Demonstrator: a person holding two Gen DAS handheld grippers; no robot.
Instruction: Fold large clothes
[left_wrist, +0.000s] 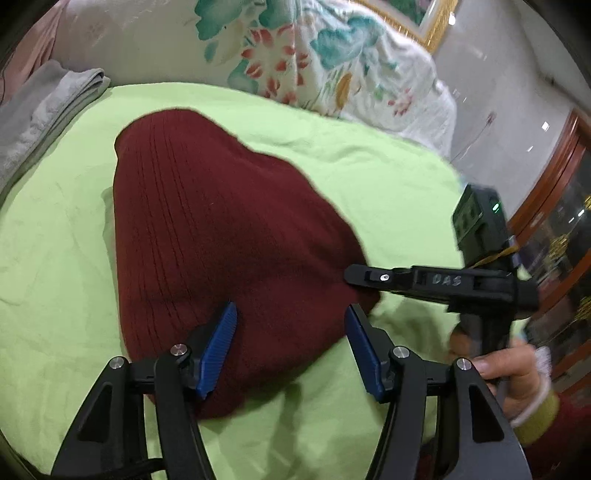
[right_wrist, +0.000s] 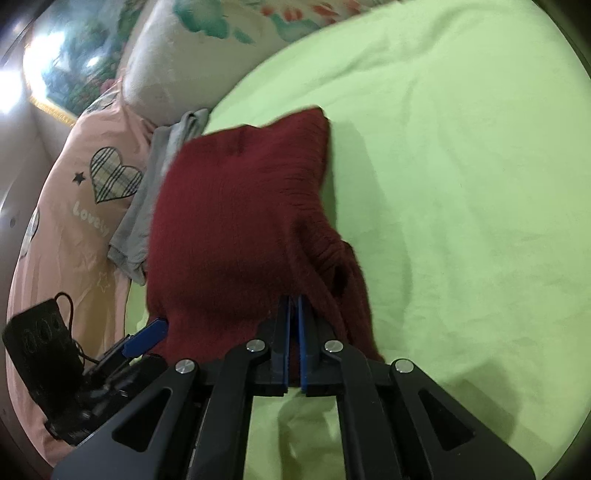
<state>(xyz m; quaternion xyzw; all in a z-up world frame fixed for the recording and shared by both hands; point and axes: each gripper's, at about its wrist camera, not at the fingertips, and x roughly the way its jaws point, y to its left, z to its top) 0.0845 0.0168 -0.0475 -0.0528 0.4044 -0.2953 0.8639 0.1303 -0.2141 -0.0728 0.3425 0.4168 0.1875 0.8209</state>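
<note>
Fingers of the right gripper (right_wrist: 293, 314) clamp the maroon sweater (right_wrist: 236, 221) on the green sheet (right_wrist: 461, 184); left gripper (left_wrist: 291, 332) fingers stand apart over it.

Two handheld grippers, black plastic frames with triangular cut-outs in the outer arms and round silver screw heads at the pivots. Left gripper (left_wrist: 291, 345): ribbed blue pads (left_wrist: 218, 349) on black finger mounts, thin black cable at the lower edge. Right gripper (right_wrist: 293, 332): same blue pads (right_wrist: 303, 343), handwritten "DAS" on the side of the body in the left wrist view, black camera block with a green light behind. Hand (left_wrist: 517, 373) with a yellow-green knit cuff over a dark red sleeve, white band at the wrist
</note>
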